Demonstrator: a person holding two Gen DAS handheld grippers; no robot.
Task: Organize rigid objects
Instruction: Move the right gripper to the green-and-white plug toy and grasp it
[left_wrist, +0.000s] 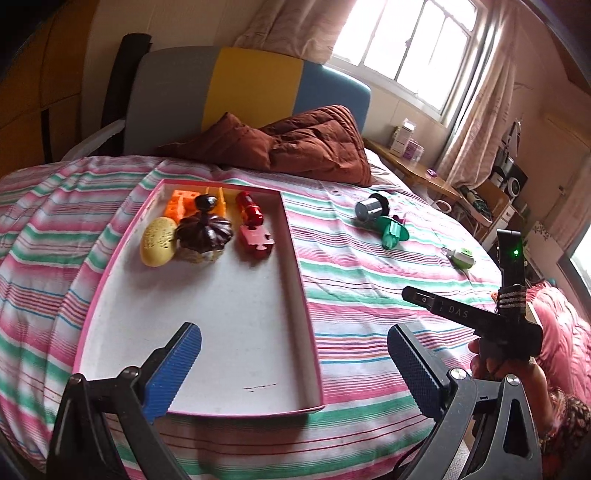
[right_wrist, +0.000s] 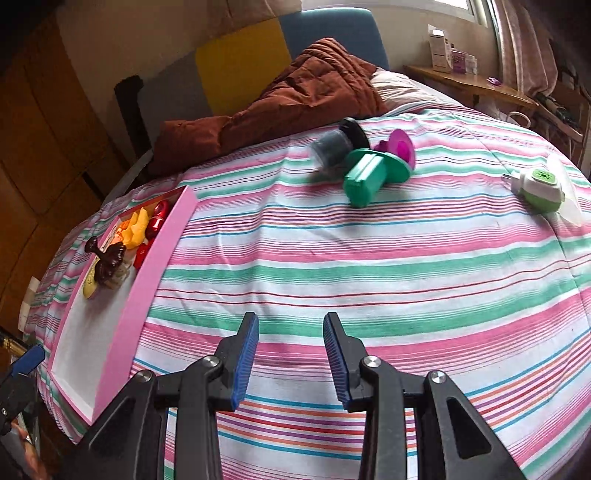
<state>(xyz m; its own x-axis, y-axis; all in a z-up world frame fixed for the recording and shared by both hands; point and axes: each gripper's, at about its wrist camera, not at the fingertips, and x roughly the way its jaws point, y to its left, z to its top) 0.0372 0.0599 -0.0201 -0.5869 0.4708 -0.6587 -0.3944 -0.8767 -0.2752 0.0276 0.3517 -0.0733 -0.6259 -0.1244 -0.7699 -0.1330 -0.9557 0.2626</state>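
Note:
A pink-rimmed box lid (left_wrist: 295, 266) lies on the striped bed; it also shows in the right wrist view (right_wrist: 147, 280). In it sit a yellow egg-shaped piece (left_wrist: 158, 241), a dark brown lid-like ornament (left_wrist: 204, 229), orange blocks (left_wrist: 179, 206) and red pieces (left_wrist: 253, 225). Loose on the bed are a silver and black cylinder (right_wrist: 334, 146), a green stamp-like toy (right_wrist: 369, 177), a purple piece (right_wrist: 399, 146) and a green and white plug-in device (right_wrist: 541, 186). My left gripper (left_wrist: 291, 369) is open above the lid's near end. My right gripper (right_wrist: 291, 360) is open and empty over the sheet.
A brown quilt (left_wrist: 314, 144) is heaped at the headboard. A wooden bedside table (right_wrist: 469, 83) with boxes stands by the window. The right gripper's handle and the hand (left_wrist: 491, 332) show at the right of the left wrist view.

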